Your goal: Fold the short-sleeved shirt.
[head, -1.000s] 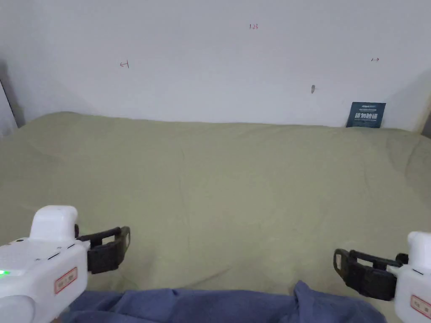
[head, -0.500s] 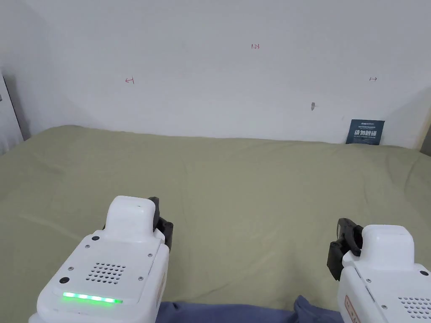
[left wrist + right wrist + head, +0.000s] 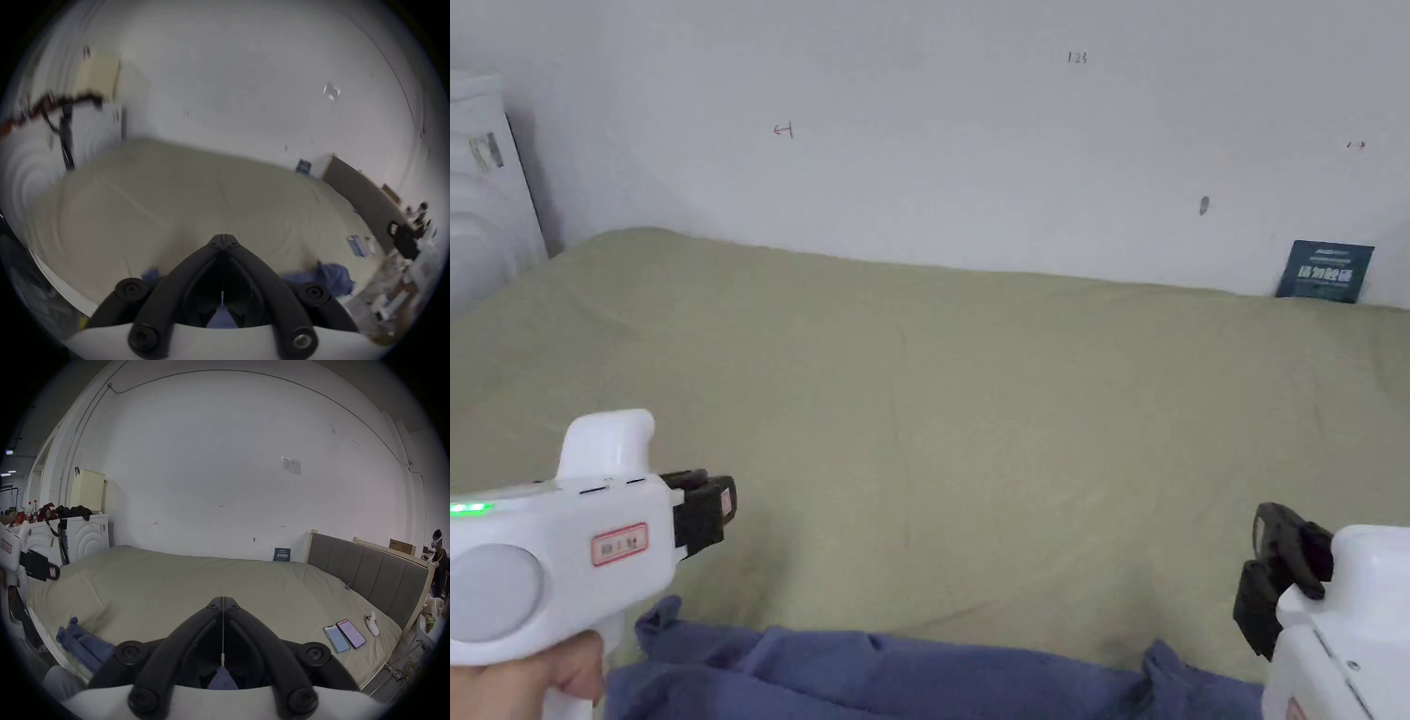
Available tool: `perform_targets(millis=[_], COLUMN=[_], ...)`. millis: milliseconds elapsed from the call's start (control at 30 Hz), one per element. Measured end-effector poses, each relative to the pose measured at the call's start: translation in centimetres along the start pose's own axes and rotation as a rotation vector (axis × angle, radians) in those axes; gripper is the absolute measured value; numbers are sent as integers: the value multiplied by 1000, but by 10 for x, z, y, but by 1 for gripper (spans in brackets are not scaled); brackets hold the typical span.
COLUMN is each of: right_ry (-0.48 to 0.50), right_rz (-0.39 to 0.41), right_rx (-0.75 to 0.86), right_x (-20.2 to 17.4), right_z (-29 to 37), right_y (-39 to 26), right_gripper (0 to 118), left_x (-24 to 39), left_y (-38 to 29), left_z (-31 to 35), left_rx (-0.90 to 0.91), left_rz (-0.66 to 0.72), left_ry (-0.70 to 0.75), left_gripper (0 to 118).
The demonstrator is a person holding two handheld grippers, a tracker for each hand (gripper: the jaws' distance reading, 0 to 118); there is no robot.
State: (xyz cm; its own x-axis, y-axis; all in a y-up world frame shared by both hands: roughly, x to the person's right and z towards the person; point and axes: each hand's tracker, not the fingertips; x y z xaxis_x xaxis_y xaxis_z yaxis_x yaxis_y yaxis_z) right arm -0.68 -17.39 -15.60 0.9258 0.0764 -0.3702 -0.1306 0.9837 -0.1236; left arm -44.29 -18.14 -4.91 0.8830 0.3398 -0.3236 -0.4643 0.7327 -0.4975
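While phones lie right, shirt sits bunched

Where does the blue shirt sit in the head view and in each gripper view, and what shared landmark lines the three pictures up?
Head view: the blue shirt lies crumpled along the bottom edge, on the bed's near side.
Left gripper view: low and right of centre, beside the shut jaws.
Right gripper view: lower left, at the bed's near edge.
Shared landmark: the dark blue sign against the wall.
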Motion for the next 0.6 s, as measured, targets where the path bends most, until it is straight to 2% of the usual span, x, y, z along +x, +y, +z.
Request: perform_targets(millis=[100,200,333,367,400,433,467,500,533,567,600], right_ry=[4,-11,-25,-29,-32,-34,-37,-33,-30,-32,-27], right_rz=[-6,-1,1,1,1,6,20,29,37,41,42], right_rx=[-34,-63,-109,-117,-126,-134,-142,-144,-147,-150,-153], right_x=[-2,-2,-4,-5,-5,-7,-9,-11,-12,-15,-16], right_z=[7,12,12,11,10,9,8,7,6,5,5], right_y=[-11,-19,-28,-29,-30,-31,-33,-34,-34,-35,-35], right_gripper=[3,3,3,3,3,3,3,3,3,3,3], left_x=[-60,-99,-132,-134,-140,-144,-145,-143,-145,-147,-150], left_y=[-6,-15,-30,-32,-34,-37,-38,-42,-45,-48,-50], left_z=[-20,-35,-52,-54,-59,-62,-67,-70,-75,-78,-84], left_rx=[-199,-287,-355,-354,-373,-372,-382,-387,-402,-403,-431], left_rz=[137,135,241,268,282,294,273,262,253,282,338], left_ry=[-85,-70,-136,-158,-194,-226,-228,-226,-250,-301,-292], left_gripper=[0,0,0,4,33,74,106,118,118,118,118])
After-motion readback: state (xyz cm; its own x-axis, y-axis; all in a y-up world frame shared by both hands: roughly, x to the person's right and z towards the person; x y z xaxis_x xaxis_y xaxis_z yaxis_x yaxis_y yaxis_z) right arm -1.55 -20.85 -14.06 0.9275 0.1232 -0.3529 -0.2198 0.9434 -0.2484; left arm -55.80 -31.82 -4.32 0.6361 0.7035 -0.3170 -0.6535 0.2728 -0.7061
